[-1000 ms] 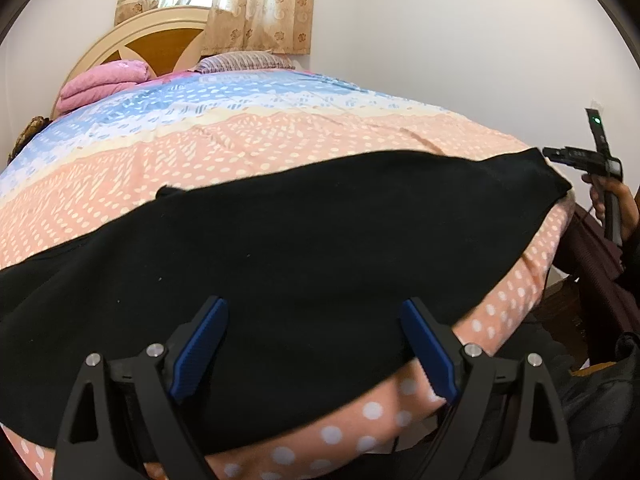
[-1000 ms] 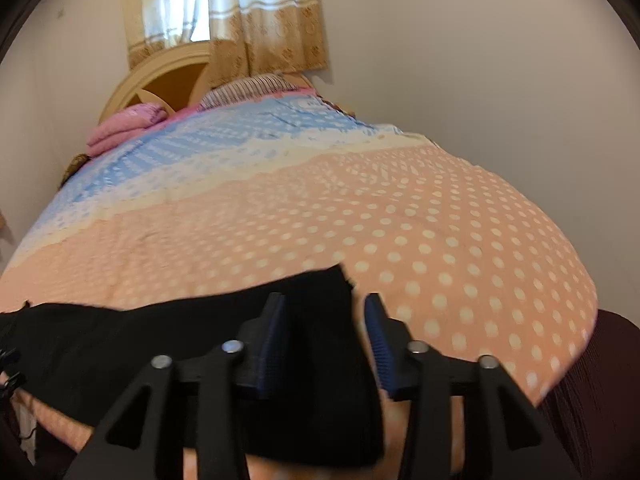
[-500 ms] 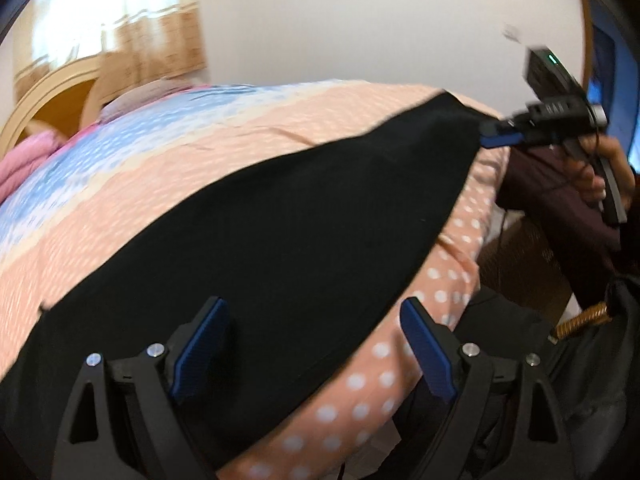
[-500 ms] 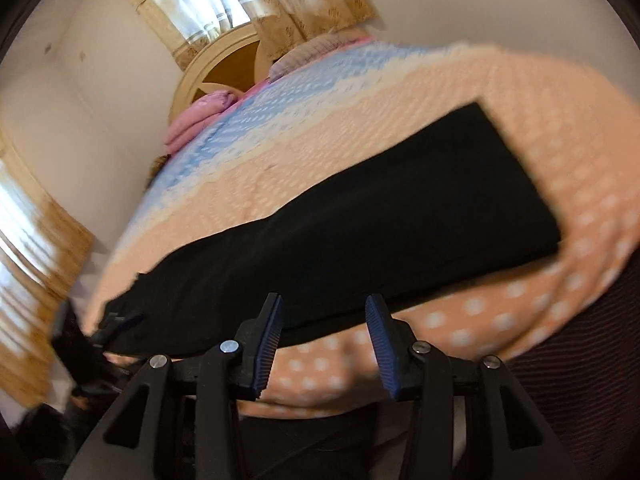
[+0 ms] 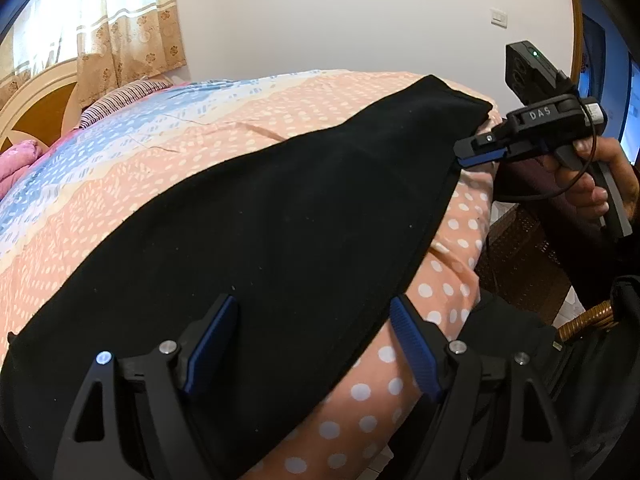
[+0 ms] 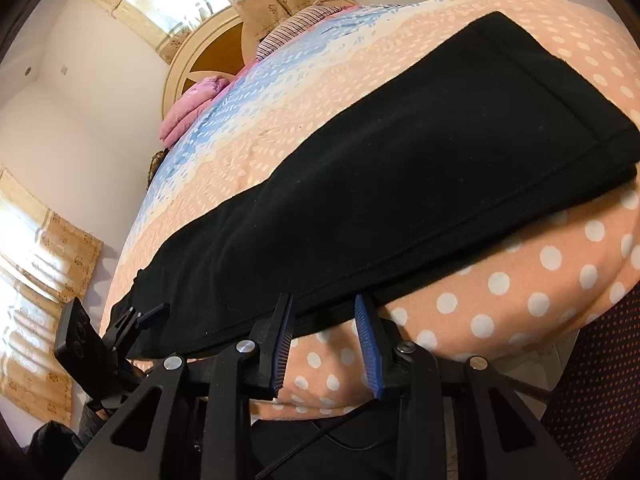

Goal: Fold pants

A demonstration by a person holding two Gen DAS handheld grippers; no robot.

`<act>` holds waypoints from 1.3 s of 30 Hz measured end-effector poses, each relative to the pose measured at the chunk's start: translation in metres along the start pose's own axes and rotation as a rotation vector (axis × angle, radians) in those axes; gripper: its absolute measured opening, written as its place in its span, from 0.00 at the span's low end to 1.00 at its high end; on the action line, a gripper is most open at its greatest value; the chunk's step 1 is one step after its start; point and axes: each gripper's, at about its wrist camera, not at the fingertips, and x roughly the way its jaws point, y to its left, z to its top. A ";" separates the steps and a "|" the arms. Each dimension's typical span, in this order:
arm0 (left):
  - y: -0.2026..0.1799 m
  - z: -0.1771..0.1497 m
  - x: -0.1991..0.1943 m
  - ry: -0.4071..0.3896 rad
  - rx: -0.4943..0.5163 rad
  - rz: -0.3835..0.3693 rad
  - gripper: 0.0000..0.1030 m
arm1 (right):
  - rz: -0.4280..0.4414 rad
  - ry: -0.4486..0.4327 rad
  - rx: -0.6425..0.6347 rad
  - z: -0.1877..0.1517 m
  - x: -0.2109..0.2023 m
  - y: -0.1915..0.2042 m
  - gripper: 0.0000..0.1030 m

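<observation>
Black pants point(image 5: 280, 216) lie flat in a long band along the near edge of the bed; they also show in the right wrist view point(image 6: 400, 184). My left gripper point(image 5: 312, 344) is open over the near edge of the pants at one end, holding nothing. My right gripper point(image 6: 326, 340) is open at the pants' near edge at the other end, its jaws apart with no cloth between them. In the left wrist view the right gripper point(image 5: 478, 156) sits beside the far end of the pants. The left gripper point(image 6: 144, 314) shows at the pants' other end in the right wrist view.
The bed has a peach polka-dot and blue quilt point(image 5: 120, 152). A pink folded blanket point(image 6: 192, 108) and a striped pillow point(image 6: 296, 28) lie by the headboard point(image 6: 208, 60). A dark maroon seat point(image 6: 600, 380) and a wicker piece point(image 5: 520, 256) stand beside the bed.
Both grippers have swung to look along the pants from each end. The right gripper has dropped to the near edge of the pants; both stay open.
</observation>
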 end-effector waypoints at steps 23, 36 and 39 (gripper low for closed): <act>0.014 -0.003 -0.006 -0.027 -0.051 -0.086 0.78 | -0.017 -0.052 -0.037 -0.001 -0.014 -0.002 0.02; 0.020 0.005 -0.011 -0.048 -0.081 -0.081 0.78 | -0.012 -0.107 -0.047 0.003 -0.045 -0.024 0.03; 0.021 0.005 -0.008 -0.040 -0.082 -0.083 0.78 | -0.109 -0.217 -0.004 0.013 -0.074 -0.044 0.03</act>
